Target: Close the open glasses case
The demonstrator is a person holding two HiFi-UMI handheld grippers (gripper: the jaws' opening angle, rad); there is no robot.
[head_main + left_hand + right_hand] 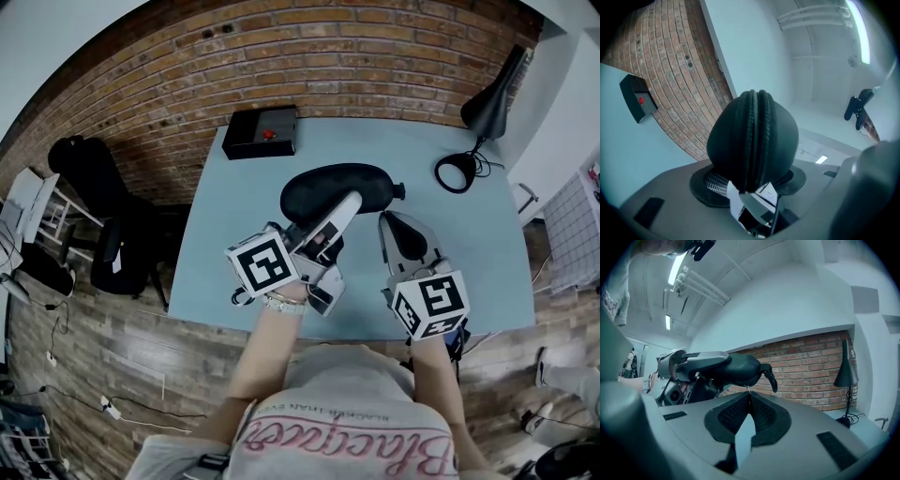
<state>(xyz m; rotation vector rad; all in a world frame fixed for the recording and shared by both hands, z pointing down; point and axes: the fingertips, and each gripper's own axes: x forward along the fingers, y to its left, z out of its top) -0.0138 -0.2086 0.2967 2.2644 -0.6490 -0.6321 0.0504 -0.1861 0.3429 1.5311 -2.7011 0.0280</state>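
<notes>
The black zip-up glasses case (330,184) lies across the middle of the light blue table (217,255). My left gripper (349,202) is shut on it. In the left gripper view the case (752,136) fills the space between the jaws of that gripper (752,182), and its two halves meet along the zip. My right gripper (385,219) sits just right of the case with its jaws shut. In the right gripper view its tips (749,397) point at the case (736,367), close under it. A small pull tab (770,376) hangs from the case's end.
A black box with a red button (263,131) sits at the table's far left corner. A black desk lamp (480,114) and its cable stand at the far right. A brick wall (309,56) runs behind the table. A dark chair (111,251) stands to the left.
</notes>
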